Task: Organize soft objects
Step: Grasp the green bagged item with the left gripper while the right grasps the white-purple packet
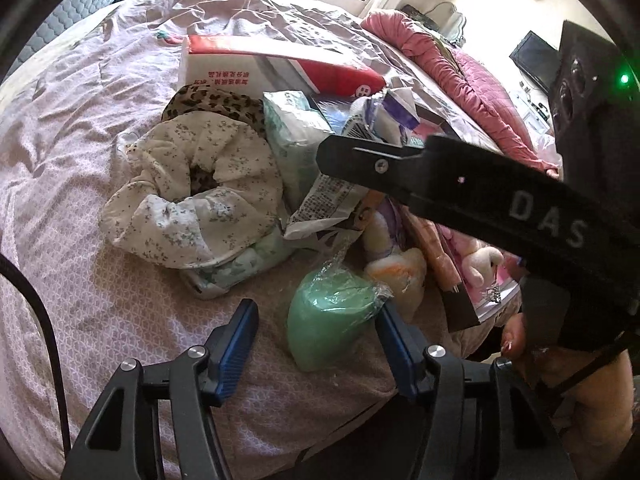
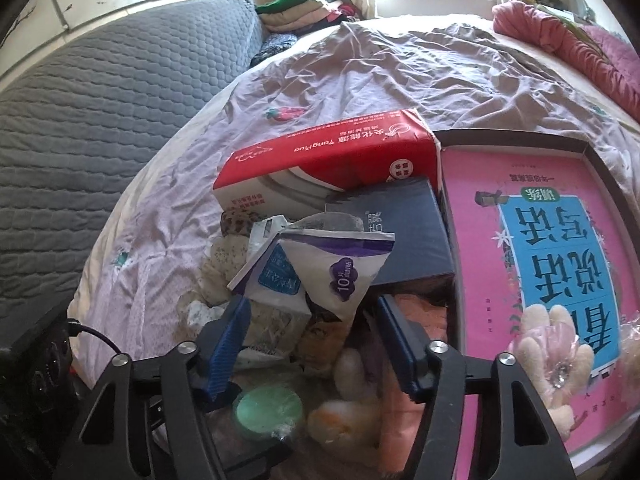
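Note:
A green sponge in clear wrap [image 1: 328, 320] lies on the lilac bedsheet [image 1: 80, 140] between the blue pads of my left gripper [image 1: 316, 340]. The right pad sits against the wrap, the left pad stands apart, so the gripper is open. The sponge [image 2: 268, 404] also shows low in the right wrist view. My right gripper [image 2: 314, 340] hangs open over the pile, with a white and purple packet [image 2: 340, 272] poking between its fingers and a cream plush toy [image 2: 344, 420] below. A floral white cloth [image 1: 192, 196] and a leopard-print cloth [image 1: 216, 100] lie to the left.
A red and white tissue box [image 2: 328, 152], a dark blue box [image 2: 400, 232] and a pink book in a dark tray [image 2: 540, 260] crowd the pile. A mint tissue pack [image 1: 296, 136] leans beside the cloths. A pink blanket [image 1: 460, 60] lies at the back right, a grey quilted pad [image 2: 100, 100] at the left.

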The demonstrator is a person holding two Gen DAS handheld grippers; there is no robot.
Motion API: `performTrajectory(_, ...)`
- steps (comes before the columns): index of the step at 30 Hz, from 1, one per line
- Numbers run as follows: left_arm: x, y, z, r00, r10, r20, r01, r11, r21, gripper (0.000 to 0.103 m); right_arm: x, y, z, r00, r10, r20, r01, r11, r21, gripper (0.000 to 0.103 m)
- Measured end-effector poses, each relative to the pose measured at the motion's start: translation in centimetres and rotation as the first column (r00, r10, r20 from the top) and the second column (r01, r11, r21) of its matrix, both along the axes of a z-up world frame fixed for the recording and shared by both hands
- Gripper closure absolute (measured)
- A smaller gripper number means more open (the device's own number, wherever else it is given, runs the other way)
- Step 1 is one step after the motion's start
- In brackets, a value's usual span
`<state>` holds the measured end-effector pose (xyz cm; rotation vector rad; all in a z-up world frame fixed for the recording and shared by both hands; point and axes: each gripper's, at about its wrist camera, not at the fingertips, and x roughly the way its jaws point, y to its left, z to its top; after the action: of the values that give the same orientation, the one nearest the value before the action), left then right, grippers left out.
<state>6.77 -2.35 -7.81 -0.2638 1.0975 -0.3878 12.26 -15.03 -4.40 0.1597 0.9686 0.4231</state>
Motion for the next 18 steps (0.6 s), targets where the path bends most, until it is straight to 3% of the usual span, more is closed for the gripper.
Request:
performTrajectory(7,0.2,0.3,0.0,1.0,0.0,-0.005,0.0,1.0,-0.013,0.044,-0.1,-0.4,-0.4,1.0,-0.004,0.017,0.003,1.0,0.027,0.06)
performTrajectory(13,-0.1,-0.1,0.2,1.0,-0.019,0.005,0.019,1.0,-0.016,0.056,-1.0,-1.1,0.9,0.998,-0.007,0.062,0.004,0.999,0.05,0.063)
performTrajectory(18,-0.2,-0.1,0.7,1.0,-0.019,0.025,0.019,1.0,-0.022,0.059,-1.6,-2.0,2.3,0.995,-0.015,0.096,0.008,0.997,0.076,0.063)
